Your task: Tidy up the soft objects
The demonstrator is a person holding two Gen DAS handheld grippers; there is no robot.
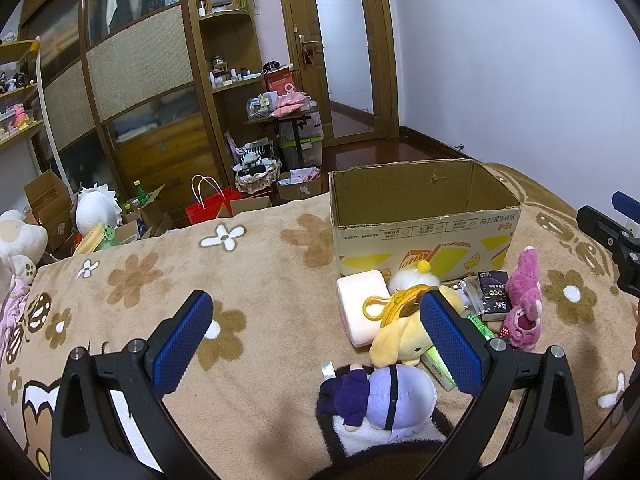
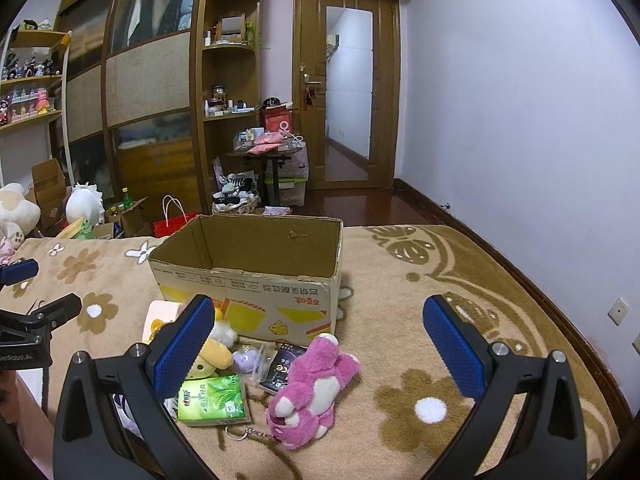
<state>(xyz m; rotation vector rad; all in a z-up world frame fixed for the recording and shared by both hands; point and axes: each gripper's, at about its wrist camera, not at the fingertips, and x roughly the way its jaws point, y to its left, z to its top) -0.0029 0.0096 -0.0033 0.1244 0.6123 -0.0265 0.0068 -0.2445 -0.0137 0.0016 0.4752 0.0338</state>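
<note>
An open, empty cardboard box (image 1: 424, 216) (image 2: 256, 280) stands on the bed. In front of it lie a pink bear plush (image 1: 524, 304) (image 2: 312, 392), a yellow dog plush (image 1: 400, 336) (image 2: 212, 354), a purple doll plush (image 1: 384, 396), a white fluffy plush (image 1: 412, 278) and a pink soft block (image 1: 360, 304). My left gripper (image 1: 316, 320) is open and empty above the blanket, left of the pile. My right gripper (image 2: 320, 328) is open and empty, above the pink bear.
A green tissue pack (image 2: 212, 398), a black packet (image 1: 494, 290) (image 2: 280, 368) and a clear bag with a purple charm (image 2: 250, 360) lie among the plush. The flowered tan blanket (image 1: 200, 280) covers the bed. Wardrobe, shelves and floor clutter stand beyond.
</note>
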